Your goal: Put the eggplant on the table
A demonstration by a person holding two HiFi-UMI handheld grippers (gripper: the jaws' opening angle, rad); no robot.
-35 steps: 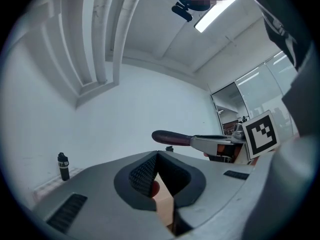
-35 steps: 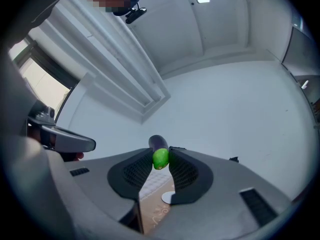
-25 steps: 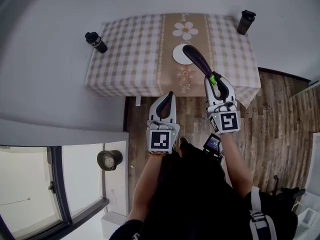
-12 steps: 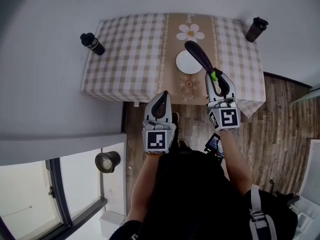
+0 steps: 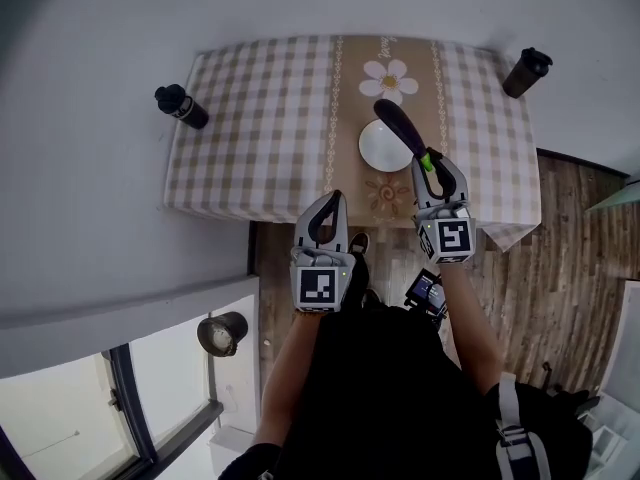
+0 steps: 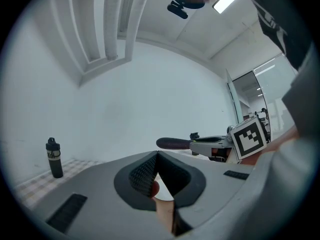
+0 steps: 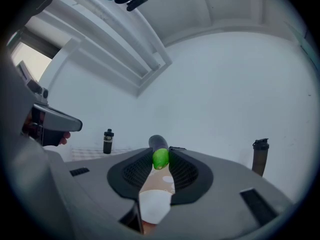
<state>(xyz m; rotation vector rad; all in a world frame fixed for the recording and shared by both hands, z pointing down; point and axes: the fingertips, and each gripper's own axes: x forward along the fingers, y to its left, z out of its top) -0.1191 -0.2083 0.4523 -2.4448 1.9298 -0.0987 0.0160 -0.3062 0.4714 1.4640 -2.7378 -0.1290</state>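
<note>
Checked cloth with a tan flowered runner covers the table [image 5: 260, 118]; wood floor shows at its near edge.

Right gripper [image 5: 432, 161]: jaws narrowed onto the eggplant [image 5: 398, 126], pads clamping its green stem end.

Left gripper [image 5: 337, 198]: jaws closed tip to tip, nothing between them. It hangs just off the table's near edge, over the floor.

Eggplant: long axis runs from the right gripper toward the far edge, slanting left. Dark tip leads; stem end is nearest the person. Left gripper view shows it roughly level, in the air.

Its dark body crosses over the white plate [image 5: 375, 150] on the runner. Contact with the plate cannot be judged from above.

Black bottle [image 5: 181, 106] stands at the left edge, dark bottle [image 5: 526, 71] at the far right corner.

Right gripper view foreshortens the eggplant: only the green cap and a dark stub show.
</note>
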